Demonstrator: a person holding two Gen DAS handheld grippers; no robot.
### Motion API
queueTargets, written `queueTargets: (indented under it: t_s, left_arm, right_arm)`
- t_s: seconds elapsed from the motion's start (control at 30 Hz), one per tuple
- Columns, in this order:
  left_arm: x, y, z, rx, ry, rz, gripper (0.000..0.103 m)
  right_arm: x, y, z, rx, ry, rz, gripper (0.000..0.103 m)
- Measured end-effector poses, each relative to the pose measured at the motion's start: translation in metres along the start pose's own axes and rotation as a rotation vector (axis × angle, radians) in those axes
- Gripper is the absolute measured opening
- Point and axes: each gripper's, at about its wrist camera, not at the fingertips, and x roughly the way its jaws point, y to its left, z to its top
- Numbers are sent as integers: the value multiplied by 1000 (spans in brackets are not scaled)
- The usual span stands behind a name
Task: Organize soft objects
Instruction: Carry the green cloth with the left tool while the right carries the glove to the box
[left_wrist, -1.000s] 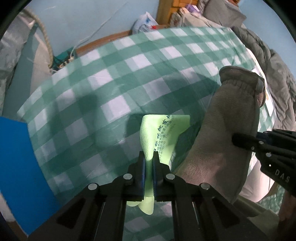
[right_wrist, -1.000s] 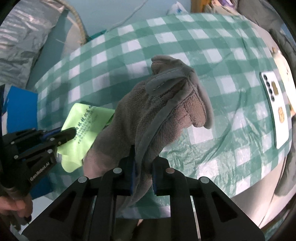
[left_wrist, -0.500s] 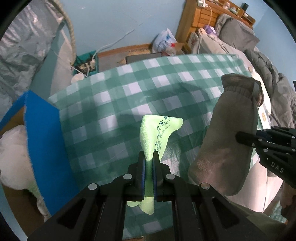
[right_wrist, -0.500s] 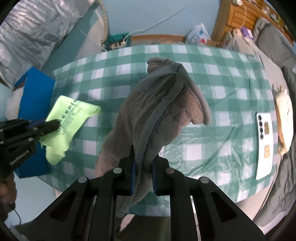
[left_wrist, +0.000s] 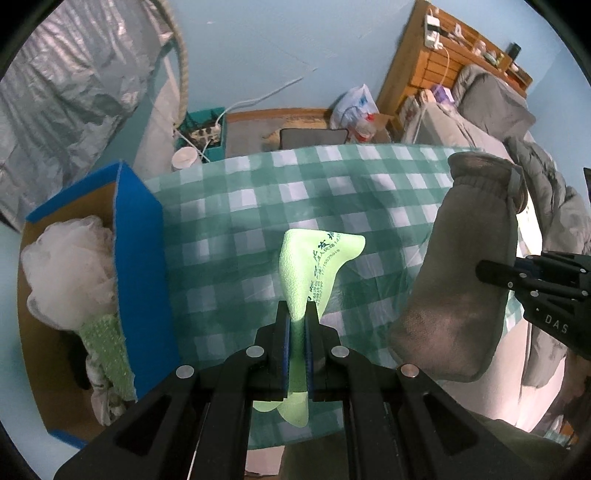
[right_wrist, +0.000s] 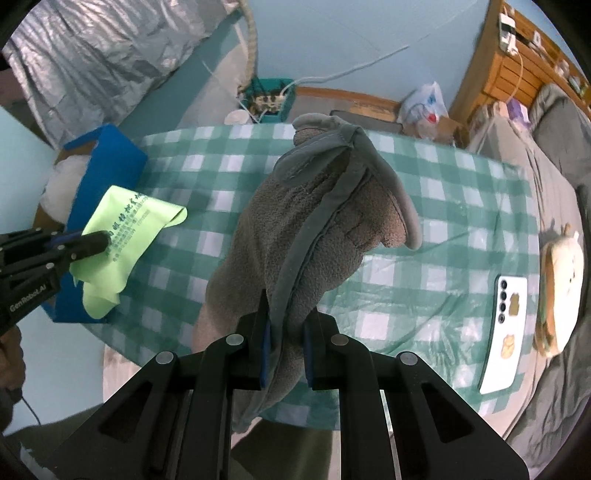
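My left gripper (left_wrist: 296, 314) is shut on a light green cloth (left_wrist: 314, 266) with dark print and holds it above the green checked table (left_wrist: 258, 206). The cloth also shows in the right wrist view (right_wrist: 125, 236), held by the left gripper (right_wrist: 99, 242). My right gripper (right_wrist: 286, 325) is shut on a grey fleece mitt (right_wrist: 314, 221) and holds it up over the table. The mitt hangs at the right of the left wrist view (left_wrist: 465, 266), with the right gripper (left_wrist: 487, 273) on it.
An open blue box (left_wrist: 138, 258) stands at the table's left edge, holding a white mesh puff (left_wrist: 70, 269) and a green textured cloth (left_wrist: 107, 347). A white phone (right_wrist: 506, 325) and a plush toy (right_wrist: 561, 291) lie on the table's right side.
Both grippers have risen and pulled back with their loads, so more of the table and room shows. The blue box with the white puff has come into view at the left.
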Motion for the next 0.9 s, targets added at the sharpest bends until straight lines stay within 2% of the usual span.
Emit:
queueTargets:
  t_s: [0.47, 0.9]
  left_arm:
    - [-37, 20, -10, -97, -63, 53, 6]
    - [-59, 55, -22, -196, -98, 81, 6]
  right_arm:
    - [-22, 17, 22, -98, -37, 43, 13]
    - [-32, 53, 47, -175, -62, 95, 13]
